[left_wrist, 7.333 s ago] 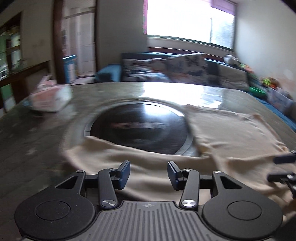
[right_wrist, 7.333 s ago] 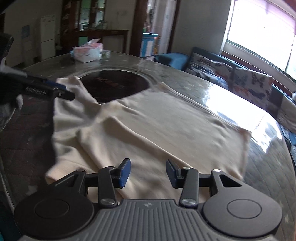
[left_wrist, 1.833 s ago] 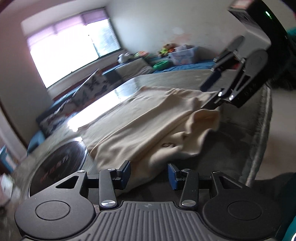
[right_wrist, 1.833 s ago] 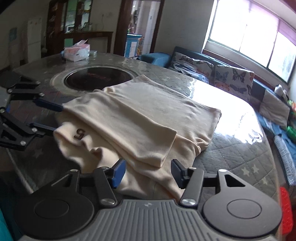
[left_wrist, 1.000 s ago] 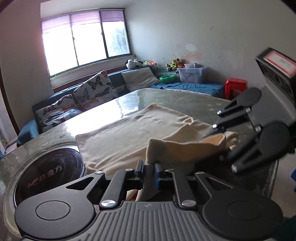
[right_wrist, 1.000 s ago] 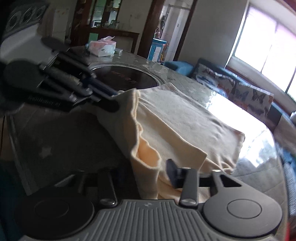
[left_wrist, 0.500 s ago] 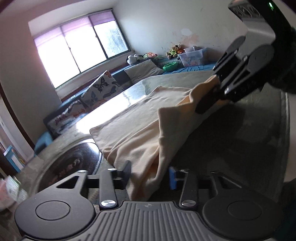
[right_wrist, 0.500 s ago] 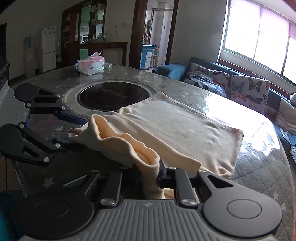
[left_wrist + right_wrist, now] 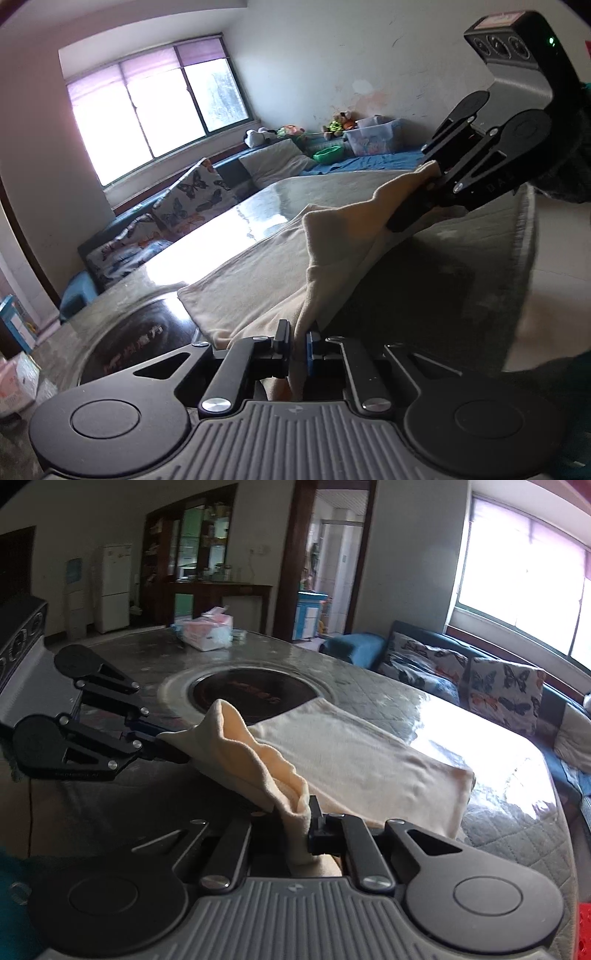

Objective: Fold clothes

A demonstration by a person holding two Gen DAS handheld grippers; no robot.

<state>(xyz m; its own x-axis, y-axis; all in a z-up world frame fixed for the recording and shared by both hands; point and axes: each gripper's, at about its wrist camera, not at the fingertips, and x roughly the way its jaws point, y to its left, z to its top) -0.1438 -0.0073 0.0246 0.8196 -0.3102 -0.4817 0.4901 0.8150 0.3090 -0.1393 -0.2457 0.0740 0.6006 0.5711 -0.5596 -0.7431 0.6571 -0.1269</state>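
Two hand-held grippers lift the near edge of a cream garment off a round, glass-topped desk. The left gripper has its jaws pressed together on one corner of the cloth; they have just been closing, and a fold of fabric runs down between the pads. The right gripper pinches the other corner the same way, with a bunch of cloth squeezed between its jaws and hanging just below them.

Between the two grips the raised edge sags in a loose, wavy ridge above the desk, its paler yellow inner face showing in the right wrist view. The rest of the garment lies flat on the desk, stretching away toward the bright reflection of the window. Its far left corner reaches the rim of a dark round hotplate set into the middle of the desk.

In the left wrist view, the right gripper comes in from the upper right, cloth trailing from its tips. In the right wrist view, the left gripper reaches in from the left, level with the raised edge.

A pink tissue box sits on the far side of the desk, well apart from the garment. A blue sofa with butterfly-print cushions runs under the window.
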